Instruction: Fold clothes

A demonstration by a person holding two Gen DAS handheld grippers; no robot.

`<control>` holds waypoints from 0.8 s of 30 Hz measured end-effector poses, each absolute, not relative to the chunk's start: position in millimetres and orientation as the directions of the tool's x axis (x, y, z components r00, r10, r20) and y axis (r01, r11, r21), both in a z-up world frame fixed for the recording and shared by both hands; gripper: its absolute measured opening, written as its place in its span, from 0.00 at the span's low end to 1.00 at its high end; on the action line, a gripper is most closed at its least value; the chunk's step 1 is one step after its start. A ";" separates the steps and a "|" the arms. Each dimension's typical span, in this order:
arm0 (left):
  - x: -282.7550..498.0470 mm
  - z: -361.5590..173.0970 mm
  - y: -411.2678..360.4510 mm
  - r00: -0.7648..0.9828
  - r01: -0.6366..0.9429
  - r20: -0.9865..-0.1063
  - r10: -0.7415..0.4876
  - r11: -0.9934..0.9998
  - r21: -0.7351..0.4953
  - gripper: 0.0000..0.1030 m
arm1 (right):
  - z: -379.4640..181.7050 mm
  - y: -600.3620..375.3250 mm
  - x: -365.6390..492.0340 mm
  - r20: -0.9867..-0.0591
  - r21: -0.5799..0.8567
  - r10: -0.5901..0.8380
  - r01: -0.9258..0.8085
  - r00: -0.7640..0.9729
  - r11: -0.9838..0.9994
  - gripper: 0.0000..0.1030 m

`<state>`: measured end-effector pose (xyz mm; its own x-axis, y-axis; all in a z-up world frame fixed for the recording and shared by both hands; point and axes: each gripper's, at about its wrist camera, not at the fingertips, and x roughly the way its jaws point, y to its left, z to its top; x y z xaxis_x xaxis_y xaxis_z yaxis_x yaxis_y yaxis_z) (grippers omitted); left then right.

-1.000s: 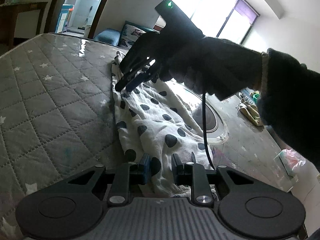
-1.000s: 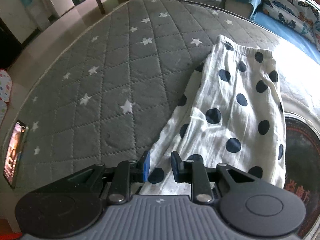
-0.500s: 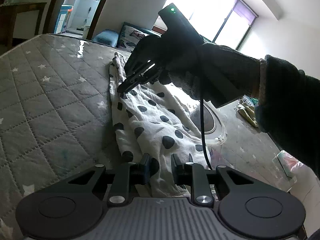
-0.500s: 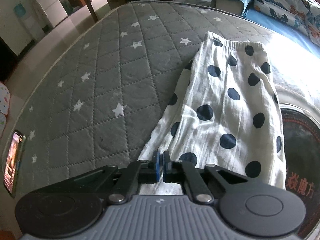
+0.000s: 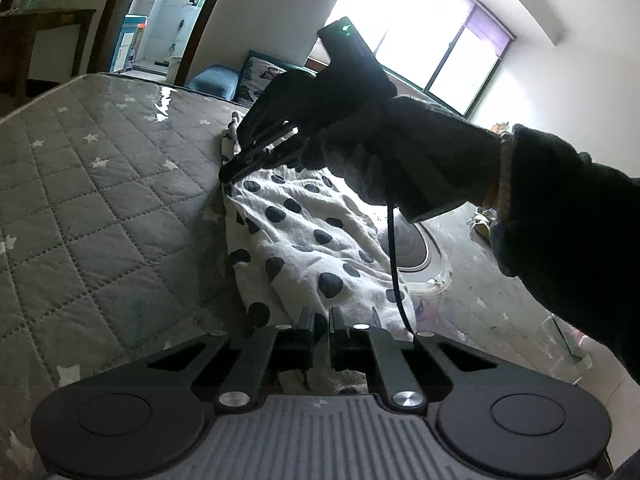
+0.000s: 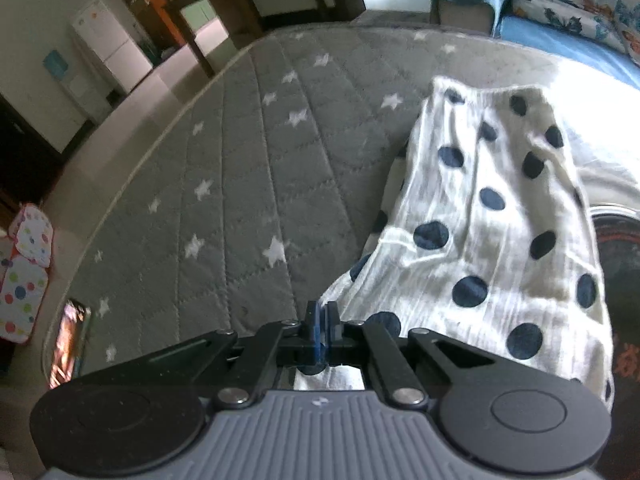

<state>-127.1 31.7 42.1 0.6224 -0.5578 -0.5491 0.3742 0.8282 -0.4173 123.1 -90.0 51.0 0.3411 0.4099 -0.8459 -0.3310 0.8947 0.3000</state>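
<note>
A white garment with dark blue polka dots (image 5: 304, 240) lies lengthwise on a grey quilted mattress with white stars (image 5: 88, 208). My left gripper (image 5: 321, 322) sits at the garment's near end, its jaws narrowed around a fold of the cloth. My right gripper (image 6: 322, 320) is shut on the garment's left edge (image 6: 472, 248) and lifts it off the mattress (image 6: 224, 208). In the left wrist view the right gripper (image 5: 232, 170) pinches the cloth's left edge further up, held by a gloved hand.
A phone with a lit screen (image 6: 68, 344) lies near the mattress's left edge. A round glass-topped object (image 5: 424, 252) sits under the garment's right side. A blue sofa with butterfly cushions (image 6: 560, 8) stands beyond the mattress. A cable (image 5: 394, 264) hangs from the right gripper.
My right gripper closed on the garment's left edge and raised it, so the cloth is pulled up. My left gripper's jaws narrowed on the near end.
</note>
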 end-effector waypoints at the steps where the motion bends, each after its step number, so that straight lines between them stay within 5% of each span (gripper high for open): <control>1: -127.3 41.4 32.6 0.623 0.368 -0.554 -0.553 0.832 -0.416 0.07 | 50.3 -89.2 122.4 -0.846 0.295 0.408 -0.336 0.342 0.894 0.02; 24: -94.0 68.7 46.0 0.673 0.348 -0.536 -0.510 0.858 -0.378 0.08 | 59.2 -87.8 89.0 -0.843 0.366 0.501 -0.474 0.195 0.801 0.06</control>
<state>-94.0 46.0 68.7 0.6729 -0.5095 -0.5363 0.3483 0.8578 -0.3779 89.0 -87.8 59.2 0.1952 0.5014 -0.8429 -0.4742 0.8006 0.3664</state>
